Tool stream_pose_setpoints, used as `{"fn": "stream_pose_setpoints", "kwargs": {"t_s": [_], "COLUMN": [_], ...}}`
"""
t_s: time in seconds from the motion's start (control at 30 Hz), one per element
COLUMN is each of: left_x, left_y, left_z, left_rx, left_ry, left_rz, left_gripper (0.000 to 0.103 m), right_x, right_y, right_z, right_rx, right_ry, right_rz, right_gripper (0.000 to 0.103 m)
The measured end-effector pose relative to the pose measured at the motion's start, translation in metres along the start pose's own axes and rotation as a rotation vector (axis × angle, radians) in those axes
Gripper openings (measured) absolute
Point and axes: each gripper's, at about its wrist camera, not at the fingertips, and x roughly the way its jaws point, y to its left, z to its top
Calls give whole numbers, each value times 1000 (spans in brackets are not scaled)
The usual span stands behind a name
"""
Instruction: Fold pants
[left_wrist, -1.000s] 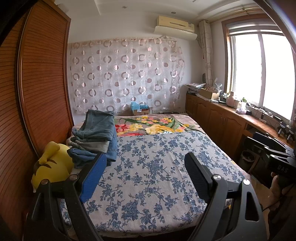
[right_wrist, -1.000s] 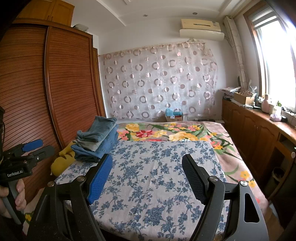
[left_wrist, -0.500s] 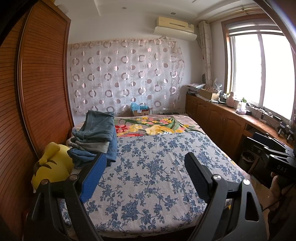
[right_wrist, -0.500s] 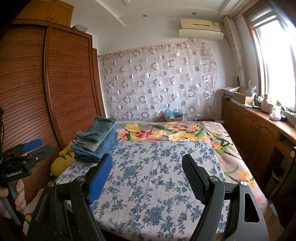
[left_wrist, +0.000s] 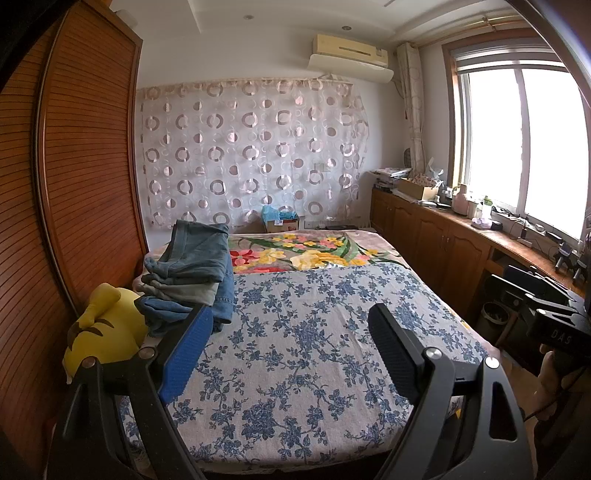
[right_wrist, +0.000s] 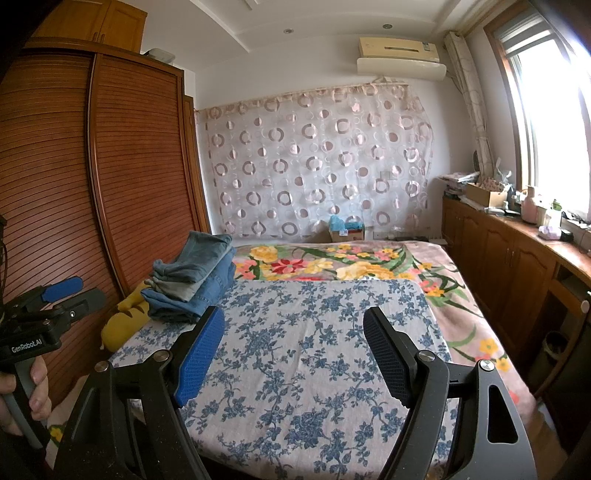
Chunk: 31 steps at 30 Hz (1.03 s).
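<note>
fingers (left_wrist: 188, 354) spread, empty | pants (left_wrist: 192, 266) stacked — lower folds hidden

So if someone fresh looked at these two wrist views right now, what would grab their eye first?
Probably the stack of denim pants piled at the left edge of the bed, beside the wooden wardrobe, with a yellow plush toy just in front of it. Next, the blue floral bedspread filling the middle, bare of clothing. Both the left gripper and the right gripper hang open over its near end, holding nothing.
</note>
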Motion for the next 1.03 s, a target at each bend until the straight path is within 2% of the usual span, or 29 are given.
{"fn": "stream_pose_setpoints", "kwargs": {"t_s": [1.03], "left_x": [1], "left_y": [0], "left_z": [-3], "left_rx": [0], "left_ry": [-2], "left_rz": [0], "left_gripper": [87], "right_x": [-1], "right_y": [2], "right_z": [0], "right_rx": [2], "right_ry": [-3], "right_rz": [-2], "right_gripper": [79]}}
